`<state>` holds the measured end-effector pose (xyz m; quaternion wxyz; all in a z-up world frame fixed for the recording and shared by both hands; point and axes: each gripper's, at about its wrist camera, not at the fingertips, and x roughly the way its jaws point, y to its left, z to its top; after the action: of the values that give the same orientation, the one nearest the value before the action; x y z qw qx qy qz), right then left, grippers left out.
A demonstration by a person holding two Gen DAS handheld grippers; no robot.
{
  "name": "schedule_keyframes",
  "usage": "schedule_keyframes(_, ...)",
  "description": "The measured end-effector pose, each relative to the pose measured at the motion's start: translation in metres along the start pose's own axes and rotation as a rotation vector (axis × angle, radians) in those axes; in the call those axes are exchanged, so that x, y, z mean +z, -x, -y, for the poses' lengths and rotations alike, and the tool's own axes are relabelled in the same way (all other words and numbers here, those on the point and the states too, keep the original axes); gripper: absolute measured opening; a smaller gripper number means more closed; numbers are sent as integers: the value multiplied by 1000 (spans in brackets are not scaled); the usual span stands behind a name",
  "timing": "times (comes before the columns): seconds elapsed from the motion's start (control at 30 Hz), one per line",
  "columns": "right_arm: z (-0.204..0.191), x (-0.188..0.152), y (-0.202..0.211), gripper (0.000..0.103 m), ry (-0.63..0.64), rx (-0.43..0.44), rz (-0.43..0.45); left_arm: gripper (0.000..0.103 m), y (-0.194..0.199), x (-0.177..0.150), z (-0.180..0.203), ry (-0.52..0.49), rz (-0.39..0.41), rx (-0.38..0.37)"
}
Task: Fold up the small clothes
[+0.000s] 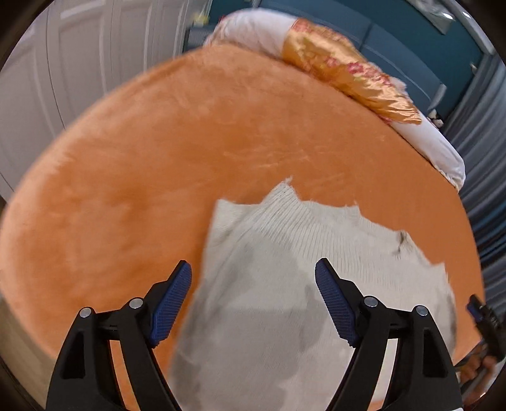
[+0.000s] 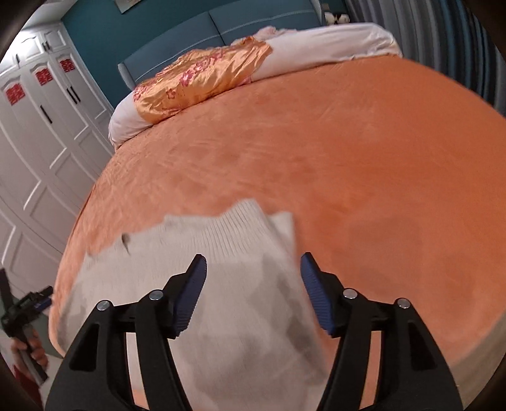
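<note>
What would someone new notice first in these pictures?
The orange plush bedspread fills both views. On its near part lies a pale grey ribbed knit garment, spread out under both grippers. The left gripper and right gripper hover above it, jaws open. A gold floral satin cover sits by the teal headboard.

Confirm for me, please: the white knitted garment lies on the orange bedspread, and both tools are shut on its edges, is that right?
Not quite. The white knitted garment does lie on the orange bedspread, but neither tool is shut on it. In the left wrist view the left tool has its fingers spread wide above the fabric, and the right wrist view shows the right tool open the same way.
</note>
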<state>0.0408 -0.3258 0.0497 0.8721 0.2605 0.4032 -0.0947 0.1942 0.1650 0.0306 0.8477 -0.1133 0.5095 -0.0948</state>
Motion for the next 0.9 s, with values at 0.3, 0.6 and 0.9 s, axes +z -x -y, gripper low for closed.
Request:
schedule_keyframes(0.3,-17,12,-55,4,61,-34,-56,1,-50,25,15,-28,-40,-31)
schedule_keyframes(0.6,21,28,-47,3,-54,-46,28,1,-64,32,-1,-58,14,66)
schedule_keyframes(0.9,5,14,-32,11,3,-216,69,14,-43,14,20,-123,100,186)
